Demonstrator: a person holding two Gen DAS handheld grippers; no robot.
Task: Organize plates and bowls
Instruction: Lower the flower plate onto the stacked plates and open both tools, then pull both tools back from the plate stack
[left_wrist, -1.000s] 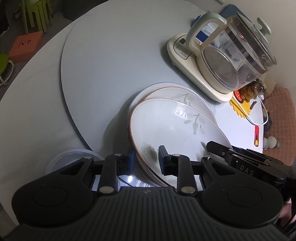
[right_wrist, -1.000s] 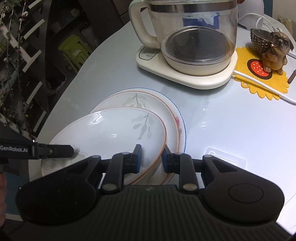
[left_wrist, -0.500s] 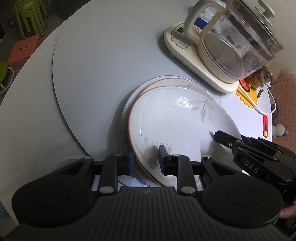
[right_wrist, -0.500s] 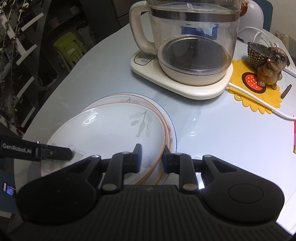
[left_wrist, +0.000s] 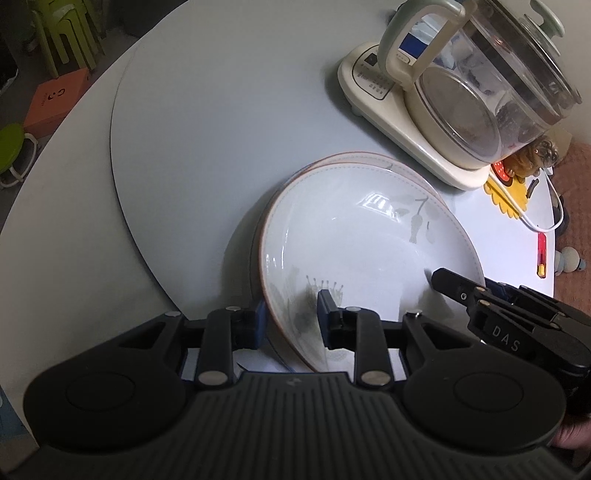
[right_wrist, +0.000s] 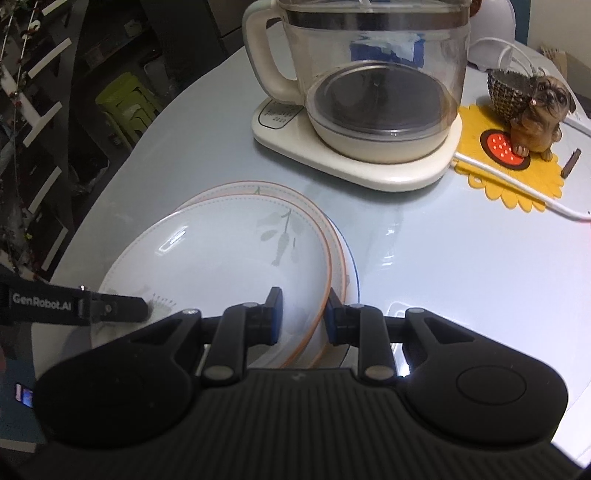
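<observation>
The left hand-held gripper (left_wrist: 290, 321) is clamped on the near left rim of the top plate (left_wrist: 369, 251), and the right hand-held gripper (right_wrist: 304, 314) is clamped on its opposite rim. The plate sits tilted over the stack of plates (right_wrist: 341, 254) on the worktop (left_wrist: 207, 155). The risk, as I judge it, is a glazed rim slipping from a thin pinch, or uneven lowering that chips the plates beneath. To the right, close by, the glass kettle (right_wrist: 373, 85) on its base crowds that side; beyond it stand a dog figurine (right_wrist: 535, 114) and a white cable (right_wrist: 517, 184).
</observation>
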